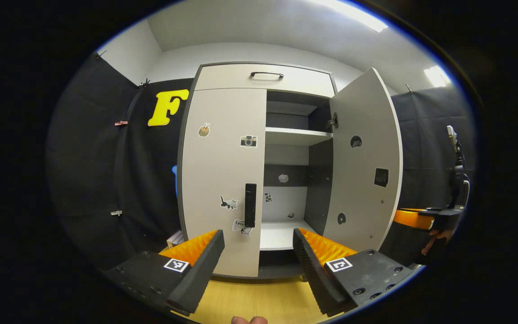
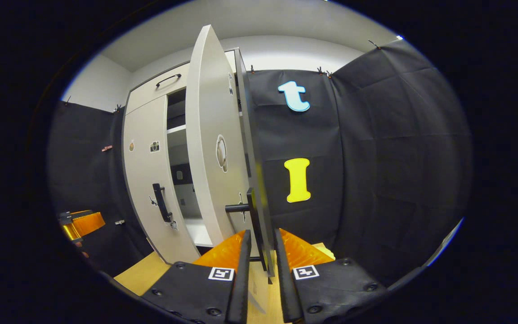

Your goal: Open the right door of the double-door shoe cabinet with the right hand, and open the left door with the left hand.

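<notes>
Left gripper view: left gripper (image 1: 259,252), fingers apart, short of shut left door (image 1: 223,180).

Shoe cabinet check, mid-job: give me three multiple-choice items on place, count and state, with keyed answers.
1. Where is the left door's black handle?
A. near its inner edge
B. near its outer edge
C. along the top

2. How many stickers show on the closed pale left door?
A. one
B. two
C. four

3. What state is the pale right door in?
A. closed
B. swung open
C. removed

Answers: 1 A, the bar stands beside the open compartment. 2 C, two sit high and two low by the handle. 3 B, shelves show behind it, and the right gripper closes around its black handle; the left gripper is open.
</notes>
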Available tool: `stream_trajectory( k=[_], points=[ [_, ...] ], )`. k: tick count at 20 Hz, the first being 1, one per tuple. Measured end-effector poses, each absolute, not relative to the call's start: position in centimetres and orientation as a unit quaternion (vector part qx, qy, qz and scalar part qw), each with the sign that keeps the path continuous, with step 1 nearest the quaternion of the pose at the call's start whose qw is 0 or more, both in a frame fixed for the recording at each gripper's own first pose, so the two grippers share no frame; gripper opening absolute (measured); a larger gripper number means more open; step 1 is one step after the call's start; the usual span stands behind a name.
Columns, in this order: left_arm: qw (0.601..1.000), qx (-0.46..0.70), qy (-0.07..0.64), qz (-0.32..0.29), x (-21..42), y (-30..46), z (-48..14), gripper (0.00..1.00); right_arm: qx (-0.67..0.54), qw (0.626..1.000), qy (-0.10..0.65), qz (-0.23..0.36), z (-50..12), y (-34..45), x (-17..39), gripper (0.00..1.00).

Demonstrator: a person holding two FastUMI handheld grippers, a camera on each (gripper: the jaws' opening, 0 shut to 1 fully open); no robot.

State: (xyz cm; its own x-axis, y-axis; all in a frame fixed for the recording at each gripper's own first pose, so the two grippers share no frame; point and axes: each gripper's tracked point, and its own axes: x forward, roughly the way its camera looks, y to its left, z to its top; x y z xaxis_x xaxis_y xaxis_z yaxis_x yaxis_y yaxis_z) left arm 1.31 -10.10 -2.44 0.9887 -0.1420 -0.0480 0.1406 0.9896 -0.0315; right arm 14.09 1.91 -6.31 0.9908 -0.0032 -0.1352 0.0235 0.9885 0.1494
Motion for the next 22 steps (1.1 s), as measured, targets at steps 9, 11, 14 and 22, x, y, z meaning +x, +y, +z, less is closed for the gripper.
stream_trajectory(
  k=[9, 11, 14, 22],
  points=[
    [0.998, 0.003, 0.014, -0.065, 7.6, -10.0, -2.1, 0.92, 0.020, 0.999, 0.049, -0.006, -4.4, 3.4, 10.2, 0.92],
    [0.998, -0.002, 0.013, -0.064, 9.7, -10.0, -2.1, 0.95, 0.032, 0.998, 0.049, -0.005, -4.3, 4.0, 9.5, 0.96],
    [0.998, -0.001, 0.018, -0.055, 12.6, -9.8, -3.0, 0.95, 0.038, 0.998, 0.046, -0.009, -4.0, 4.0, 9.2, 0.96],
    [0.998, 0.015, 0.041, -0.044, 21.1, -9.6, -5.9, 0.93, 0.046, 0.998, 0.038, -0.032, -3.2, 2.3, 9.1, 0.96]
  ],
)
